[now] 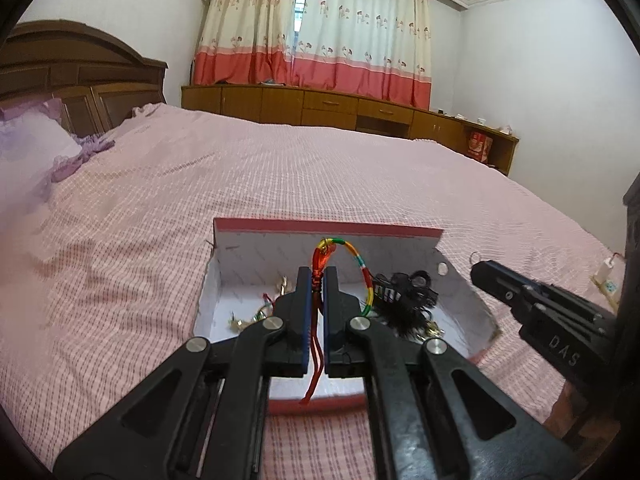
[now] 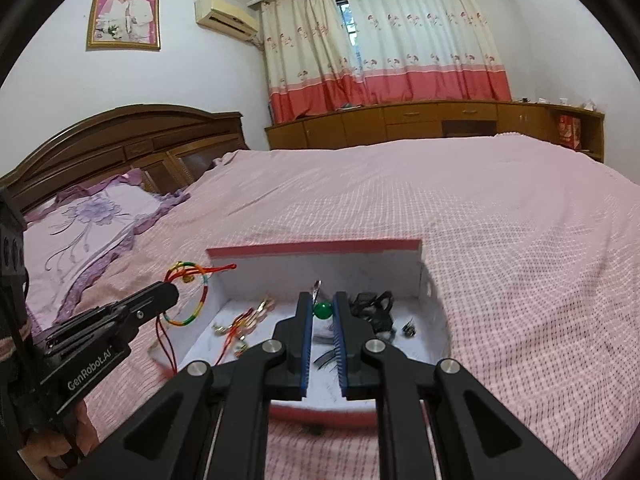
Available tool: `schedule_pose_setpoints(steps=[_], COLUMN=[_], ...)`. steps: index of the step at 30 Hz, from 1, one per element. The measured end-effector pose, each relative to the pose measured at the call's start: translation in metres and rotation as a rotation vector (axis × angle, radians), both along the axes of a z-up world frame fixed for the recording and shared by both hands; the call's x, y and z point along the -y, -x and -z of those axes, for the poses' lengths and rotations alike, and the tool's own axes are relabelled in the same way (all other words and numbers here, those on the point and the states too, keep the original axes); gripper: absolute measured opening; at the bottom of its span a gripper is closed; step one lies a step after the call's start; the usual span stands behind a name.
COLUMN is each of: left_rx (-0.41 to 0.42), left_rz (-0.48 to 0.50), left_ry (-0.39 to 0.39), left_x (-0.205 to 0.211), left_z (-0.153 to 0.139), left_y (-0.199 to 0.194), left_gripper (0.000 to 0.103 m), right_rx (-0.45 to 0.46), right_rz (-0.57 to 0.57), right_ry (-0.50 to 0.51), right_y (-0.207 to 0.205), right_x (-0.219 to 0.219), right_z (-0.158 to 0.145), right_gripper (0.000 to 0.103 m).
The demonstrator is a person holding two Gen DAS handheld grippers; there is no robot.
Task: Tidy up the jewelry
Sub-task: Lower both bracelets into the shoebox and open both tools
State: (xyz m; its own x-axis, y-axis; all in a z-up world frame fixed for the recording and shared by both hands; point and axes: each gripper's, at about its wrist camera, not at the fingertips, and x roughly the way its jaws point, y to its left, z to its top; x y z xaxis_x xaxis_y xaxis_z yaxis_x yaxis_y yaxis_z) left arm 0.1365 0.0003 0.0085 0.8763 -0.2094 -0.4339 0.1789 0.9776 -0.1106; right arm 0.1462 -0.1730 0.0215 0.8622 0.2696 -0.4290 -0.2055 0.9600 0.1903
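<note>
Left wrist view: the left gripper (image 1: pixel 318 276) is clamped on the red cord of a multicoloured string bracelet (image 1: pixel 362 268), its loop standing up and right of the jaws over the open box (image 1: pixel 324 226) on the pink bedspread (image 1: pixel 160 208). Loose red tails hang down between the fingers, so the cord runs along them. Only the right wrist view shows the right gripper (image 2: pixel 322 311) pinching a green bead (image 2: pixel 322 310) over the box middle, both pieces directly above the box

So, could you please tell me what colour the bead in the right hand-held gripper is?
Green bead, clearest in right wrist view.
</note>
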Motion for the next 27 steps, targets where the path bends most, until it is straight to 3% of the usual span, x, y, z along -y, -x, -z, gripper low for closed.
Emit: schedule_pose_setpoints(steps=[11,27], left_rx=[0.037,0.011], left_rz=[-0.082,-0.096], left_ry=[-0.036,-0.028], left_x=[0.0,-0.003], left_z=[0.02,0.033], left_y=[-0.027,-0.043], left_gripper=[0.0,0.0], right_rx=[0.002,-0.037], right_rz=[0.068,0.081], right_ry=[0.042,0.072], right_y=[-0.028,-0.045], right_x=[0.006,0.007], right_z=[0.019,0.044], right_gripper=[0.012,0.012])
